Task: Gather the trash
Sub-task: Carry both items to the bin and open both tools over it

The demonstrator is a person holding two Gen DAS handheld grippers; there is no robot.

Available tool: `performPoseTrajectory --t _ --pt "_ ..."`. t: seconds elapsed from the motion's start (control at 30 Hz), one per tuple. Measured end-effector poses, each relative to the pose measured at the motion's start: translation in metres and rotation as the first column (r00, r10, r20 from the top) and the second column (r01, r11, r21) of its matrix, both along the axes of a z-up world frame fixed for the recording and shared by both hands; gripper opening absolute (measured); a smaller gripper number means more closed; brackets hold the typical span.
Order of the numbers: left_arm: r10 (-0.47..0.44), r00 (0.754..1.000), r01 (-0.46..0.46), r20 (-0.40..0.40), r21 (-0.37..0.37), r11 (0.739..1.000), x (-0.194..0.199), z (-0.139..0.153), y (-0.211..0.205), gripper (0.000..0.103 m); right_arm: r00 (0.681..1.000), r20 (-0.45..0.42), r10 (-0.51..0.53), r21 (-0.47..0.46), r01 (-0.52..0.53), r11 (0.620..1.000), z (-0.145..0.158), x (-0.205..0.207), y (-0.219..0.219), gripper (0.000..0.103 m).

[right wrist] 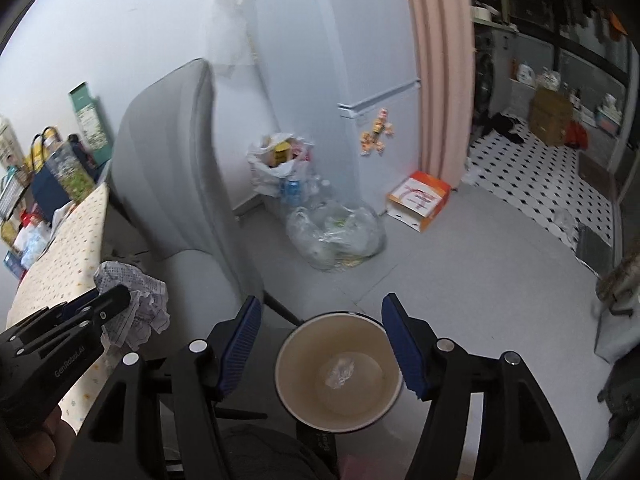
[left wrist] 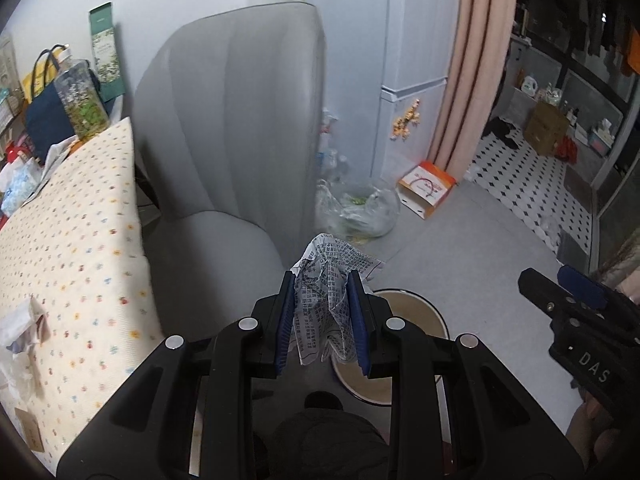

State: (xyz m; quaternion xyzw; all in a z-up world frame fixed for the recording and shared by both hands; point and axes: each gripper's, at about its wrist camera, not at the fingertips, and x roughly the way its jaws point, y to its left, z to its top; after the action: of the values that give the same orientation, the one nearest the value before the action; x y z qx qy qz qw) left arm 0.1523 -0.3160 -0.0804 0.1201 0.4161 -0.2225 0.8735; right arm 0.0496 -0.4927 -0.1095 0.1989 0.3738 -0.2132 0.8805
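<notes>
Crumpled paper (left wrist: 328, 300): printed sheet clenched between the blue pads of the left claw (left wrist: 322, 316); long axis runs along the fingers, its top poking forward past the tips.
Grey chair (left wrist: 236, 128): ahead and left of the left claw.
Dotted surface (left wrist: 76, 240): left of the left claw.
Bin (right wrist: 338, 372): round, cream inside, below and between the right claw's fingers, a clear scrap at its bottom.
Right claw (right wrist: 324, 340): released, jaws spread wide, nothing gripped.
Clear plastic bag (right wrist: 336, 236): on the floor, ahead of both claws.
</notes>
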Motion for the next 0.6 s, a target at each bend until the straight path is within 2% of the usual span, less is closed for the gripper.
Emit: performPoseTrajectory --t 0.43,0.47,0.57,0.6 --pt "-0.145 0.987 0.145 -0.070 -0.015 0.989 -0.015 -0.020 -0.065 0.028 0.983 0.003 -0.185 -0.026 0.185 0.982 0.013 -0.064 -0.052 0.067" --pt "-0.160 0.983 0.158 -0.085 -0.024 0.987 -0.014 -0.021 -0.068 0.031 0.981 0.004 -0.193 -0.026 0.193 0.981 0.013 -0.066 -0.054 0.067" --pt "-0.182 0.979 0.180 -0.096 -0.032 0.983 -0.017 -0.023 -0.074 0.073 0.979 0.008 -0.202 -0.024 0.202 0.979 0.014 -0.066 -0.052 0.067" --pt "-0.178 0.980 0.175 -0.086 -0.044 0.984 -0.018 -0.020 -0.072 0.080 0.979 0.009 -0.203 -0.022 0.203 0.979 0.014 -0.065 -0.051 0.067"
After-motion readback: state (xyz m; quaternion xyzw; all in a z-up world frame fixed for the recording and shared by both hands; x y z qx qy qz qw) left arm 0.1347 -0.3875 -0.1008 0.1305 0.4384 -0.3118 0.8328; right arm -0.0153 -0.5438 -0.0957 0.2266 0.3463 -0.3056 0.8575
